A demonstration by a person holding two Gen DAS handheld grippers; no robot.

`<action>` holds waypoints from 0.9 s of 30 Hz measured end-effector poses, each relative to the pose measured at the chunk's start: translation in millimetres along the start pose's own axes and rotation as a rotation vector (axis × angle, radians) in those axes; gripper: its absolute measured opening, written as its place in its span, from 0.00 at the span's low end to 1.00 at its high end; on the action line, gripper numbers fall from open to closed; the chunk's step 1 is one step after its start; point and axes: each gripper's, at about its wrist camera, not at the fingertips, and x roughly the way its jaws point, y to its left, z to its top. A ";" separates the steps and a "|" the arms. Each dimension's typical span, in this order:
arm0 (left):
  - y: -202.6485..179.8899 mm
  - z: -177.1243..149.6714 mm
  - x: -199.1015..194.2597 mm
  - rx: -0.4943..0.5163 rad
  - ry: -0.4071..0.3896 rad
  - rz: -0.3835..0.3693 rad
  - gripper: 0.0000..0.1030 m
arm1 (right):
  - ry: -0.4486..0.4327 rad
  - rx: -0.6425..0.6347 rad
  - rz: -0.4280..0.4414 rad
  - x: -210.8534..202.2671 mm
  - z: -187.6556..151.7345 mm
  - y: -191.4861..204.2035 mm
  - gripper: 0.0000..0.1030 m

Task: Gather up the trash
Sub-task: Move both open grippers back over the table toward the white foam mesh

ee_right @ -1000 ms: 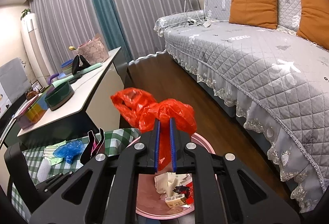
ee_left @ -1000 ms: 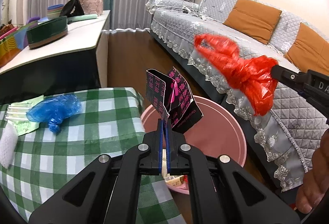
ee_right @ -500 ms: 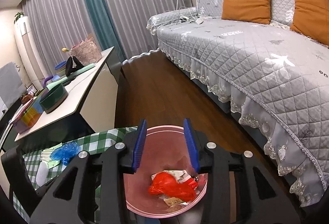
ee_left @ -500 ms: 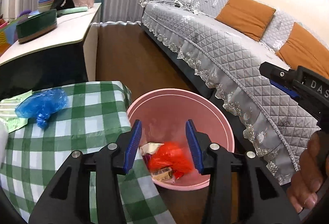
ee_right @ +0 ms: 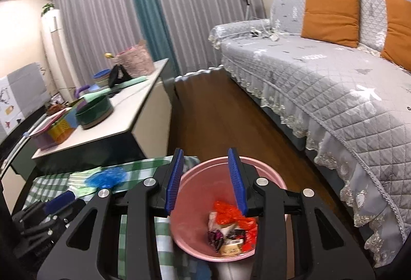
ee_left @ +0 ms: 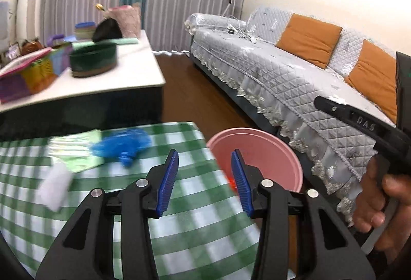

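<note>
1. The green-checked tabletop ends at a rounded corner just beside the pink trash bin; a strip of wooden floor runs open between the white sideboard and the grey sofa.
2. The bin holds a red plastic bag, a dark crumpled wrapper and other small packets.
3. The left hand-held gripper hangs over the tabletop's corner, jaws apart and empty, having just been opening. A blue plastic bag lies ahead to its left on the cloth, near a green sheet and a blurred white object.
4. The right hand-held gripper is above the bin, jaws parted, nothing between them.
</note>
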 end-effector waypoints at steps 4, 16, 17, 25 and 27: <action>28.2 -3.2 -22.6 0.006 -0.005 0.041 0.41 | -0.023 -0.043 0.034 -10.4 -2.9 18.5 0.36; 94.5 -7.8 -55.3 -0.050 -0.028 0.153 0.41 | -0.011 -0.074 0.065 -14.4 -12.3 53.0 0.17; 100.4 -10.5 -55.3 -0.056 -0.028 0.167 0.41 | -0.010 -0.087 0.061 -14.0 -13.3 57.2 0.18; 143.9 -26.9 -46.0 -0.139 -0.020 0.268 0.41 | -0.019 -0.155 0.036 -10.6 -19.9 73.6 0.36; 156.2 -28.6 -41.7 -0.158 -0.014 0.290 0.41 | -0.019 -0.161 0.040 -8.7 -20.3 75.7 0.39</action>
